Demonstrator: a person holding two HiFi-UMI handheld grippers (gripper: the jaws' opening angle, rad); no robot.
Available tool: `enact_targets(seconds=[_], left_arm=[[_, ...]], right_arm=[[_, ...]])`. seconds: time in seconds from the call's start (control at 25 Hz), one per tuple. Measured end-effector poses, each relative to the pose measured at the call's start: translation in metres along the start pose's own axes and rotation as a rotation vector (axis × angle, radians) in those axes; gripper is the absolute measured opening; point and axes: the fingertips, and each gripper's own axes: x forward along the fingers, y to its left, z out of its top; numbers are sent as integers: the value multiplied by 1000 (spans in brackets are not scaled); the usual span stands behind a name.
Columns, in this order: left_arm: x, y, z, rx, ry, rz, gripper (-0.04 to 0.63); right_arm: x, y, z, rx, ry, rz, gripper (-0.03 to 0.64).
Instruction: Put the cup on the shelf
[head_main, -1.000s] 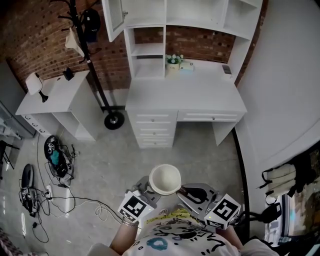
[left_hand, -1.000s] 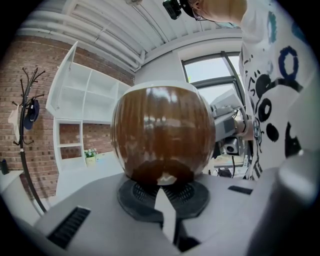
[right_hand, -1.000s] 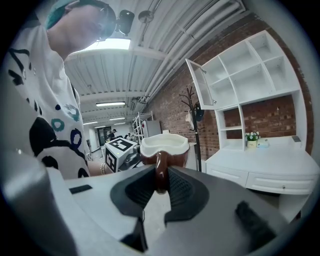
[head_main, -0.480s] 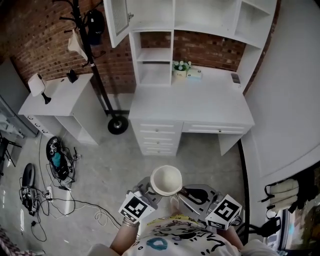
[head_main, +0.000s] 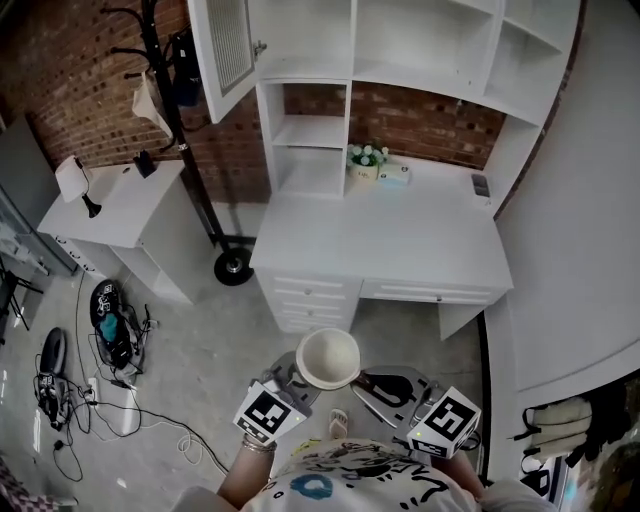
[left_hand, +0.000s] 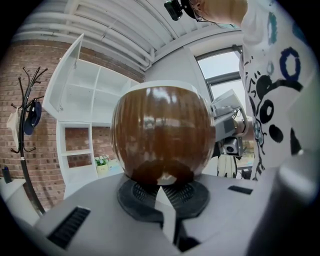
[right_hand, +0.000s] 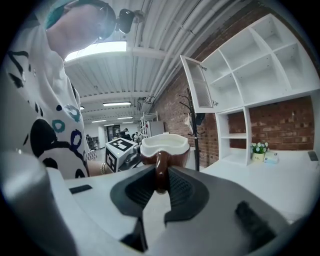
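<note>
Head view, left gripper (head_main: 299, 373), right gripper (head_main: 366, 381) clamping cup (head_main: 328, 356), desk (head_main: 385, 250) edge apart

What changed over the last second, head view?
The desk and shelf unit slid lower in the frame and look slightly larger, so the person is probably approaching. Nothing was gripped or released: the cup handle stays in the right gripper, with the left gripper still under it.

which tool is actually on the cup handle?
The right tool: the cup's brown handle stands between its jaws, which close on it. The left tool has only the cup's round body at its tips, no handle.
</note>
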Motion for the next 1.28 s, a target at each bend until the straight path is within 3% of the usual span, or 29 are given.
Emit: enact_targets(seconds=[0.6, 1.28], left_arm=[[57, 55, -5, -13, 34, 29, 15], [68, 197, -1, 29, 28, 3, 15]], right_arm=[[18, -79, 3, 25, 1, 60, 60], [125, -157, 52, 27, -39, 6, 60]])
